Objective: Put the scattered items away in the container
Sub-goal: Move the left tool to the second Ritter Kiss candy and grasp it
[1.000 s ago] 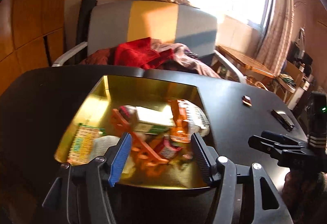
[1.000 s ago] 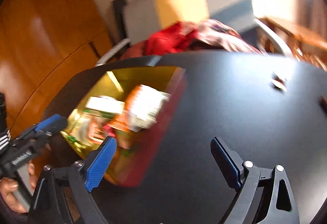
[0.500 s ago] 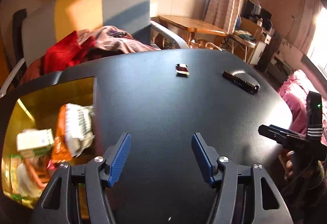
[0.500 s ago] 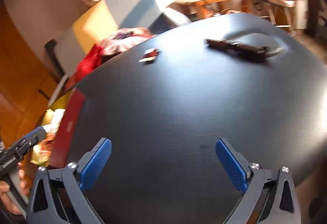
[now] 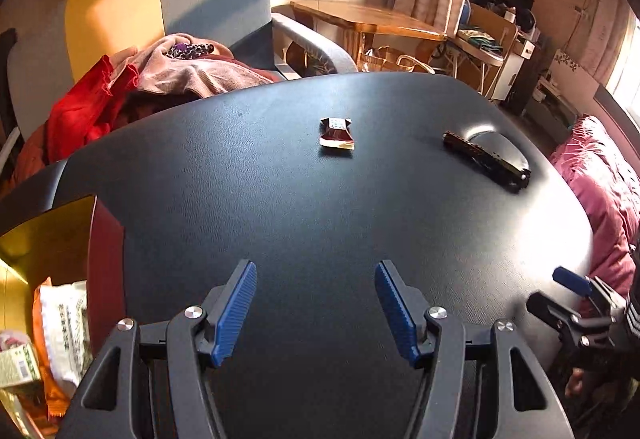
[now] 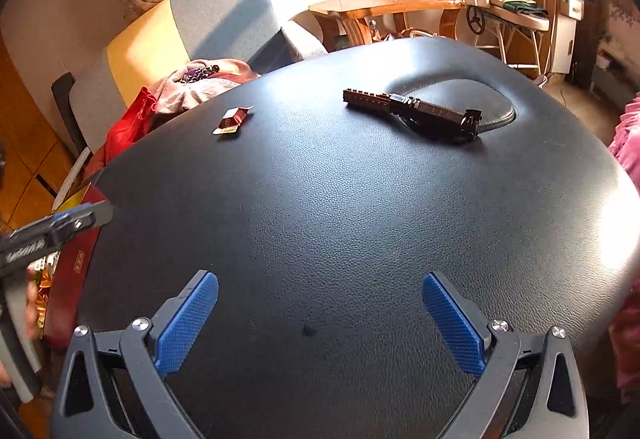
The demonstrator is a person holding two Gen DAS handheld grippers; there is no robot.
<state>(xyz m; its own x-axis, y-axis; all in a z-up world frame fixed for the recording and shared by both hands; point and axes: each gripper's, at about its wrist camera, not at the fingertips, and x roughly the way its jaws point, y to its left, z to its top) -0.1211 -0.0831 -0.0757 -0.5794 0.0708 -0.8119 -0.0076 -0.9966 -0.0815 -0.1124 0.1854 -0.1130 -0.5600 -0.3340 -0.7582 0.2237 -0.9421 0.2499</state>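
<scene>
- Left wrist view: the box [image 5: 106, 263], red outside and gold inside, sits at the left edge of the black table [image 5: 320, 207] and already holds several things, among them an orange-and-white snack bag [image 5: 64, 323] and a small green-and-white carton [image 5: 16, 363].
- Two items lie loose on the far side of the table: a small dark red packet [image 5: 337, 133] near the middle and a long dark bar [image 5: 486, 161] to its right, well apart from the box.
- By my reading the tidying is mostly done, with these two pieces left.
- The left tongs [image 5: 316, 303] hover low over the bare table, empty, jaws spread wide, pointing roughly toward the packet.
- The right tongs [image 5: 560, 295] show at the right edge of this view, beside the table's rim; their spread is hard to judge here.
- Right wrist view: the packet [image 6: 232, 121] and the bar [image 6: 412, 113] lie ahead, both far from the fingers.
- The right tongs [image 6: 320, 319] are empty with jaws very wide, held above the near table edge and aimed between the two items.
- The left tongs [image 6: 60, 227] enter at the left, above the red box wall [image 6: 74, 259].
</scene>
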